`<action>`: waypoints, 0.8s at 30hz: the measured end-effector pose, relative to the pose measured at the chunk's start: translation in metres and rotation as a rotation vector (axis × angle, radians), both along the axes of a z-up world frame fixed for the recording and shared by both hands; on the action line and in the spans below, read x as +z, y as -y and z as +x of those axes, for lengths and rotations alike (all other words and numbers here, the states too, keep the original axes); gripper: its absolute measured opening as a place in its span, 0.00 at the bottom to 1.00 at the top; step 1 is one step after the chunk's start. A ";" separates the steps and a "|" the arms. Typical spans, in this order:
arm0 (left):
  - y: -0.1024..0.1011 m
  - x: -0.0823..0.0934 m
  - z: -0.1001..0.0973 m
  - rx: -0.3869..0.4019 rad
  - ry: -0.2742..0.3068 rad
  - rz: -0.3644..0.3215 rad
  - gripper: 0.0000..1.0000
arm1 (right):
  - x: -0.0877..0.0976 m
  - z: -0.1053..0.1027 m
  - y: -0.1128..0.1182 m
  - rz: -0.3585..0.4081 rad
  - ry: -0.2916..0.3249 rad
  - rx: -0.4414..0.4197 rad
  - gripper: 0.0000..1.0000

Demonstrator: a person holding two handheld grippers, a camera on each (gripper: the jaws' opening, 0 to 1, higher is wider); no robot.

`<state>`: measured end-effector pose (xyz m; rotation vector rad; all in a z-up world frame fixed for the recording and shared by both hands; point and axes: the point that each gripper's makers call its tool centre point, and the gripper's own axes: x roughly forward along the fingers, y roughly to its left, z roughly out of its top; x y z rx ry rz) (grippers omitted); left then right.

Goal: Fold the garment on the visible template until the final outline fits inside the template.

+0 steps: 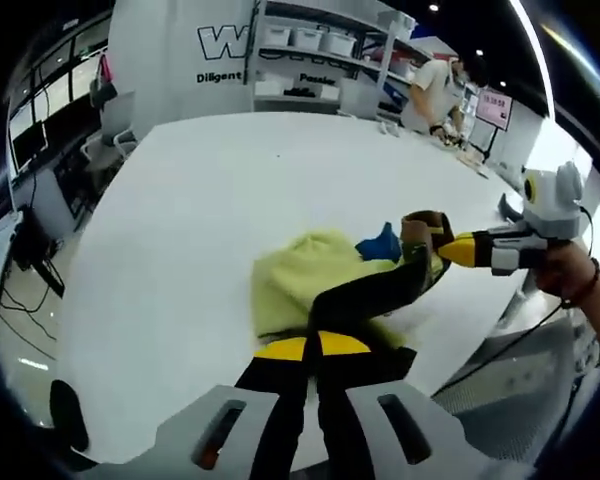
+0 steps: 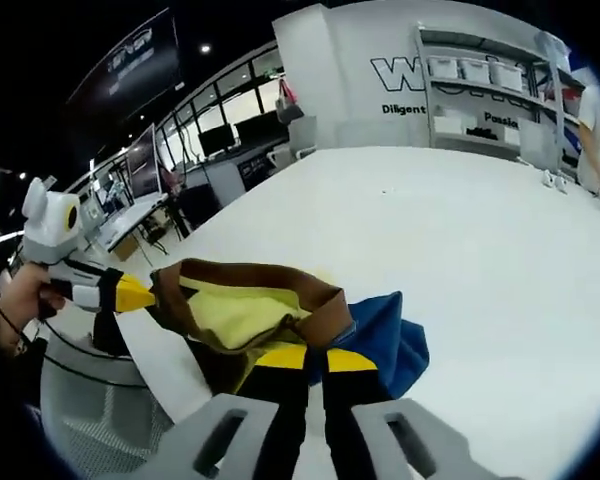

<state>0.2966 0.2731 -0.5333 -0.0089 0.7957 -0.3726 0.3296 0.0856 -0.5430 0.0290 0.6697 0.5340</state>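
I've got both grippers pinched on the garment (image 1: pixel 300 285), left gripper (image 1: pixel 313 350) low centre, right gripper (image 1: pixel 450 250) at right, the brown hem stretched between them above the white table (image 1: pixel 200 200).

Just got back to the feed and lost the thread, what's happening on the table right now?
A person is working a garment on the white table with two handheld grippers. It is pale yellow with a brown edge and a blue part. The left gripper has its jaws shut on the garment's near edge, and the right gripper is clamped on the brown edge. The garment is bunched and lifted between them, not flat. I can't make out a template.
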 end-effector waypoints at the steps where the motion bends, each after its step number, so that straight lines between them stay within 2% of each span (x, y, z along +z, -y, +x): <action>1: 0.000 0.002 0.000 0.001 0.005 -0.002 0.02 | 0.002 0.001 0.001 -0.006 0.011 -0.001 0.00; 6: -0.004 0.012 0.003 0.010 0.011 0.001 0.02 | 0.016 0.006 0.009 -0.039 0.065 -0.027 0.00; 9: -0.004 0.021 0.003 0.021 0.001 -0.014 0.02 | 0.025 0.008 0.010 -0.079 0.103 -0.013 0.00; 15: -0.005 0.032 0.007 0.013 0.007 -0.009 0.02 | 0.044 0.016 0.008 -0.065 0.151 -0.016 0.00; 20: 0.000 0.049 0.012 0.013 0.023 -0.082 0.02 | 0.061 0.023 0.008 -0.060 0.187 -0.020 0.00; 24: 0.000 0.059 0.013 0.003 0.008 -0.064 0.02 | 0.080 0.027 0.007 -0.045 0.232 -0.021 0.00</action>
